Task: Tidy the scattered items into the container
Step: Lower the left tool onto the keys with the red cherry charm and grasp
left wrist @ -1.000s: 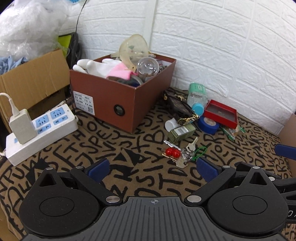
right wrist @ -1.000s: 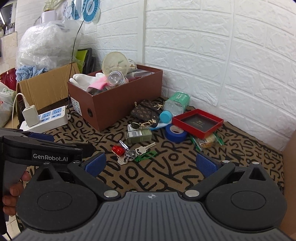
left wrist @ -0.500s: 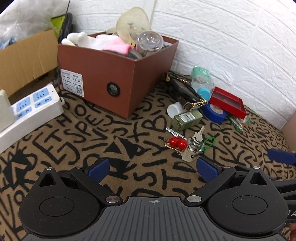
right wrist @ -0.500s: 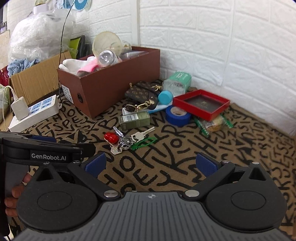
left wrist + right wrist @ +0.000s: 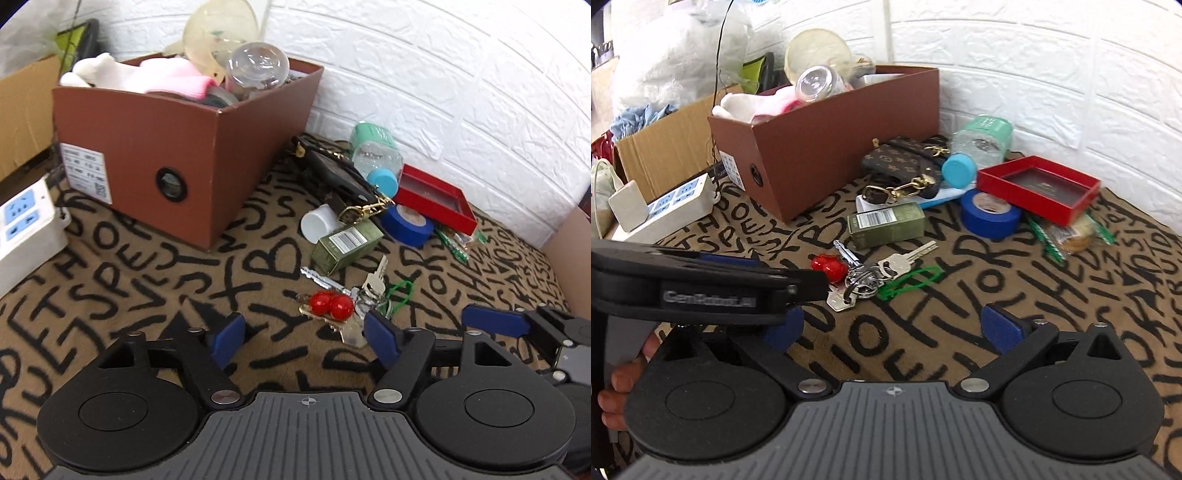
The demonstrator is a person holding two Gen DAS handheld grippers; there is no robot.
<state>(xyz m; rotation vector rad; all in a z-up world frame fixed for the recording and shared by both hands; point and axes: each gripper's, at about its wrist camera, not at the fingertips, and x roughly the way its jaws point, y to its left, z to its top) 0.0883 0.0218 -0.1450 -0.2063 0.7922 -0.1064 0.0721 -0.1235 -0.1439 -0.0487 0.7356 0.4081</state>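
The left claw [image 5: 303, 339], its jaws just narrowed but still apart and empty, sits at lower centre beside the key bunch [image 5: 341, 306]. The right claw [image 5: 892, 328] gapes empty; the brown shoebox [image 5: 827, 136] stands upper left.

wall: white brick-pattern panels [image 5: 443, 74]; floor: tan letter-print rug [image 5: 147, 288]

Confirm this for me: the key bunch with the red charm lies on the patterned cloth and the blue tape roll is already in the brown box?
Not quite. The blue tape roll is still on the cloth beside the red tray, outside the brown box, as the right wrist view shows. The key bunch does lie on the cloth.
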